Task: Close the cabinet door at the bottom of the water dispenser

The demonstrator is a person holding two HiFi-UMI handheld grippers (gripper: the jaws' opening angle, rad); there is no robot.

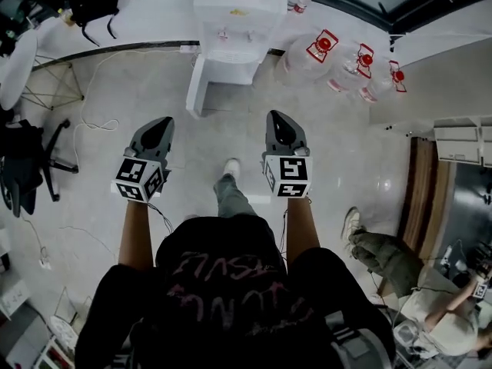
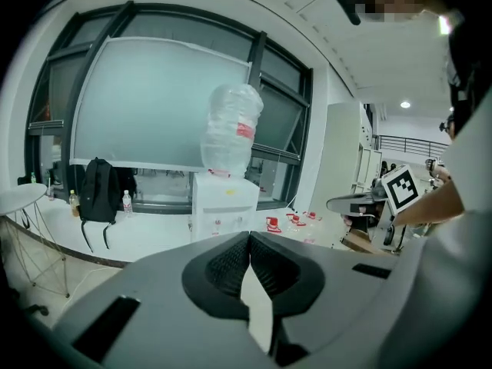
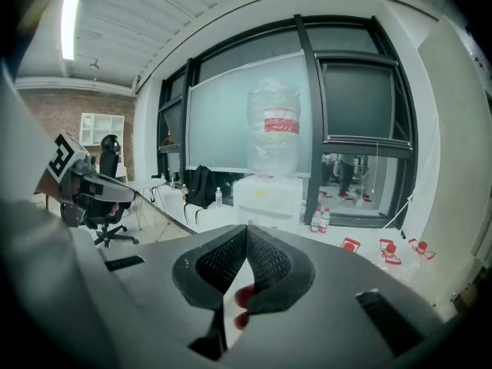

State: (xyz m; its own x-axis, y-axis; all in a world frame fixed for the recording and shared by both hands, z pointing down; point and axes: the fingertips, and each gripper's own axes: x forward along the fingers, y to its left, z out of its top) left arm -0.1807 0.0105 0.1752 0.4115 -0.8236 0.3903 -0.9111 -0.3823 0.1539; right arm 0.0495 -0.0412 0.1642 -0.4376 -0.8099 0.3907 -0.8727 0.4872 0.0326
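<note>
a bright office room with a glossy pale floor [image 1: 346,152] and tall dark-framed windows [image 3: 361,98] behind a frosted panel. the cabinet door [image 1: 195,88], a flat white slab, stands swung out at the lower left of the water dispenser [image 1: 231,29], at the far edge of the floor, ahead of both grippers and well apart from them. the dispenser is a boxy white unit against a curved white ledge, topped by an upturned clear bottle [image 2: 229,129] with a red label band. clear spare jugs [image 1: 311,52] with red caps lie on the floor just to its right. a black backpack [image 2: 98,192] hangs at the ledge to its left, and a black swivel chair [image 1: 27,164] stands further left. the left gripper [image 1: 163,121] and the right gripper [image 1: 277,118], matte grey shells with ribbed black pads, are held side by side over the floor, each with its jaws pressed together on nothing.
</note>
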